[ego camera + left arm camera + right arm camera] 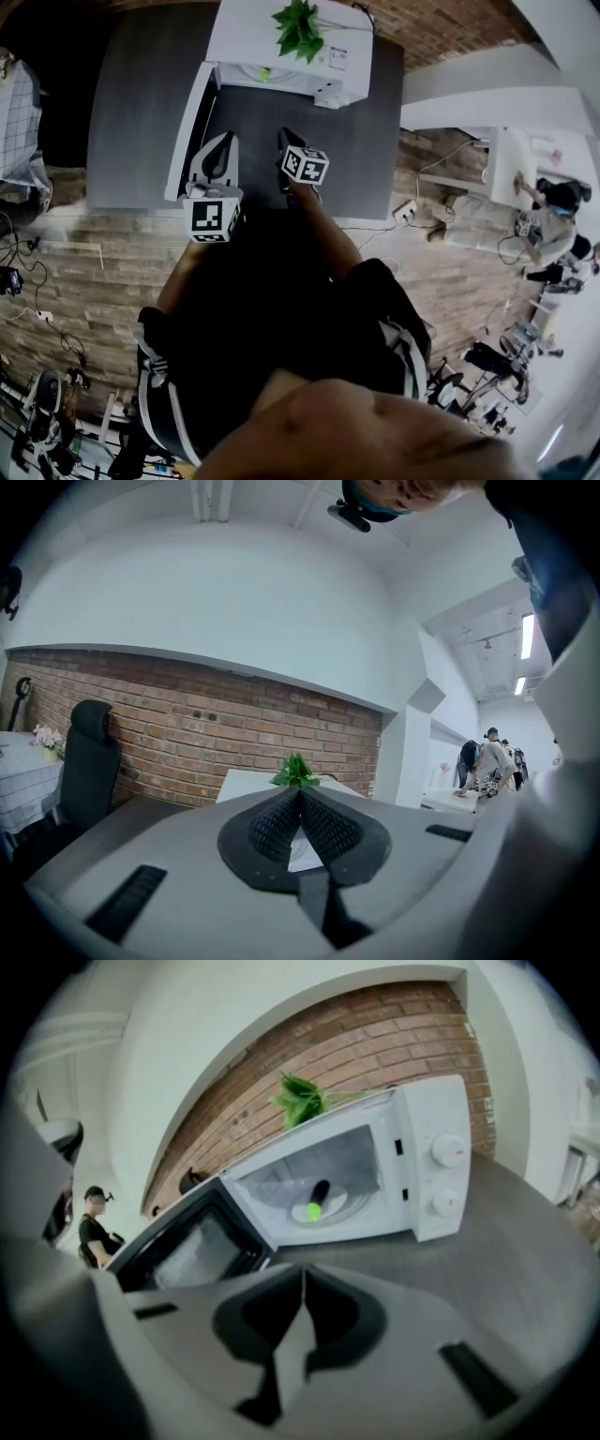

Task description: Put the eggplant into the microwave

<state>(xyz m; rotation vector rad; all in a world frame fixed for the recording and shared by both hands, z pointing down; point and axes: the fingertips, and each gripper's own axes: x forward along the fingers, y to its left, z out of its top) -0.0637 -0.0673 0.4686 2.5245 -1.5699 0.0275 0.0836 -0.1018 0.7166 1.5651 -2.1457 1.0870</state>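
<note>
The white microwave (281, 52) stands at the back of the grey table (141, 112), its door (187, 127) swung open to the left. Inside, the dark eggplant (319, 1196) with a green end lies on the round plate (339, 1206); in the head view only its green tip (265, 73) shows. My right gripper (303, 1274) is shut and empty, a short way in front of the open cavity, over the table (525, 1241). My left gripper (300, 794) is also shut with nothing in it, held level near the door's outer edge (217, 152).
A green plant (298, 26) sits on top of the microwave. A black chair (84, 752) stands left of the table before the brick wall (206, 728). People (553, 216) work at a white table to the right. Cables (28, 272) lie on the floor.
</note>
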